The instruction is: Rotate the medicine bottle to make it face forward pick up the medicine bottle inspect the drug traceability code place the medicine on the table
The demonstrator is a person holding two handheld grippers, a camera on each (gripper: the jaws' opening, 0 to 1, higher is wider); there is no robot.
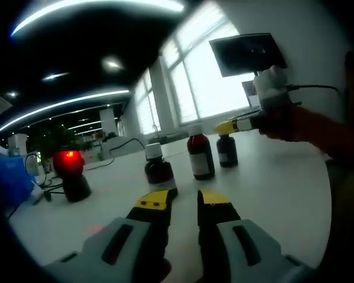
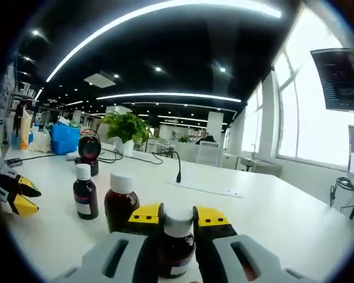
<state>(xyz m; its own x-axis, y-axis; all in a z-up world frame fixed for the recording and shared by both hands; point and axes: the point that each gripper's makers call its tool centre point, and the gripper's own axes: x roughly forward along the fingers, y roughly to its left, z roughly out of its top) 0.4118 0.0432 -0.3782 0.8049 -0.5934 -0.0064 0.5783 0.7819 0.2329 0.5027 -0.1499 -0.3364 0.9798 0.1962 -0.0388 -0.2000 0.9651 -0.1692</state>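
Setting: white table (image 2: 283, 218) in an open office with ceiling light strips; we see a green plant (image 2: 125, 127) at upper left of centre in the right gripper view.
Right gripper (image 2: 178, 218): bottom centre, jaws closed narrowly around the neck of a medicine bottle (image 2: 177, 239) standing on the table.
Other bottles: second bottle (image 2: 119, 201) just left; third bottle (image 2: 85, 191) further left.
Left gripper (image 1: 186, 201): bottom centre of the left gripper view; we note a narrow gap, nothing between the jaws.
Scanner (image 1: 71, 171): left, red light glowing.
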